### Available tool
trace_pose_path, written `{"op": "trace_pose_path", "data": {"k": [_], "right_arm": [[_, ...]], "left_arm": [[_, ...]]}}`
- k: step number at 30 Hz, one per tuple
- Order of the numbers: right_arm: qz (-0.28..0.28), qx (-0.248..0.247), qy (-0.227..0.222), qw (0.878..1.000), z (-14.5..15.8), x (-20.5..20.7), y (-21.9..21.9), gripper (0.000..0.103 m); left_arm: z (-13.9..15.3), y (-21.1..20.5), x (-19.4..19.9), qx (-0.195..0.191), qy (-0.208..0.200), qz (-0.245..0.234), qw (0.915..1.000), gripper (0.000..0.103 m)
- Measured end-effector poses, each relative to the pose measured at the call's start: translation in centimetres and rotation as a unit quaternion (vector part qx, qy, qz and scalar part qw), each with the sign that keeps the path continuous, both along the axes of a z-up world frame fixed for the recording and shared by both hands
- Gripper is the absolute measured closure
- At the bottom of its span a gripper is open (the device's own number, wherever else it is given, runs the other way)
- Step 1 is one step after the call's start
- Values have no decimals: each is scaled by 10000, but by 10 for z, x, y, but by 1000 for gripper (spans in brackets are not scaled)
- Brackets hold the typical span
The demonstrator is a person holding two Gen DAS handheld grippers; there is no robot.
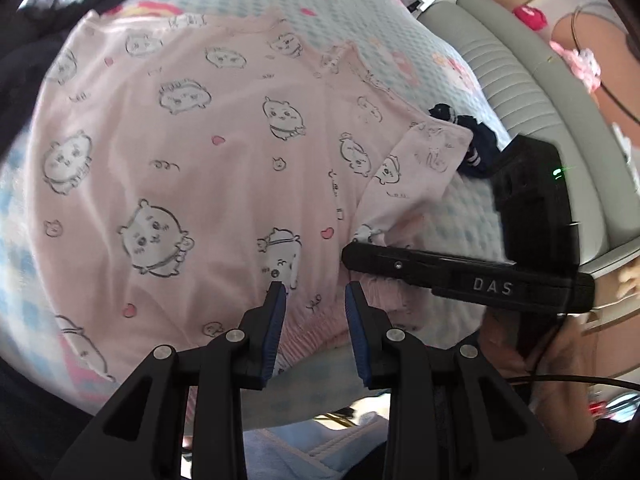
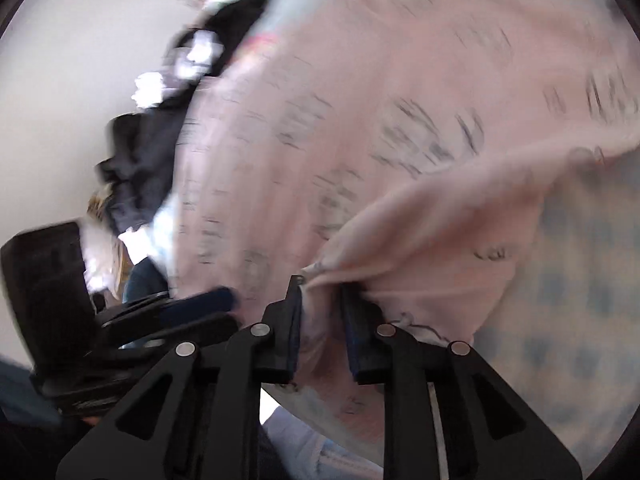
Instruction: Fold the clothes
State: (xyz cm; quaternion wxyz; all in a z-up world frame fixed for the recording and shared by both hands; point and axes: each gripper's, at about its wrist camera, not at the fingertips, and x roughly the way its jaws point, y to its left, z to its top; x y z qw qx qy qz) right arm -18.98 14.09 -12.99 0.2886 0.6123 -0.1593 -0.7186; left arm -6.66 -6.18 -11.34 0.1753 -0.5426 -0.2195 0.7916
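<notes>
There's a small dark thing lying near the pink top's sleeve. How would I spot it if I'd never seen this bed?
Start at the bed's pale blue checked cover, where the pink cartoon-print top lies spread. Follow its sleeve out toward the grey headboard. At the cuff sits a crumpled navy sock, the only dark item there, with white stripes.

The left wrist camera looks down from close above its claw [image 1: 314, 292] at the pink top [image 1: 192, 152] spread on the bed [image 1: 460, 216], with the right claw entering at 3 o'clock, while the blurred right wrist view presses nearer the same top [image 2: 360, 120].
</notes>
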Motion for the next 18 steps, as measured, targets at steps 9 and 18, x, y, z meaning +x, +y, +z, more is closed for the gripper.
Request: {"op": "trace_pose_path", "data": {"k": [9, 18], "right_arm": [[-434, 634, 719, 9945, 39, 43, 51, 67], [-662, 957, 317, 9927, 17, 53, 66, 68]], "left_arm": [[-16, 22, -22, 1080, -378, -396, 9926, 65], [-22, 44, -41, 579, -387, -563, 9960, 90]]}}
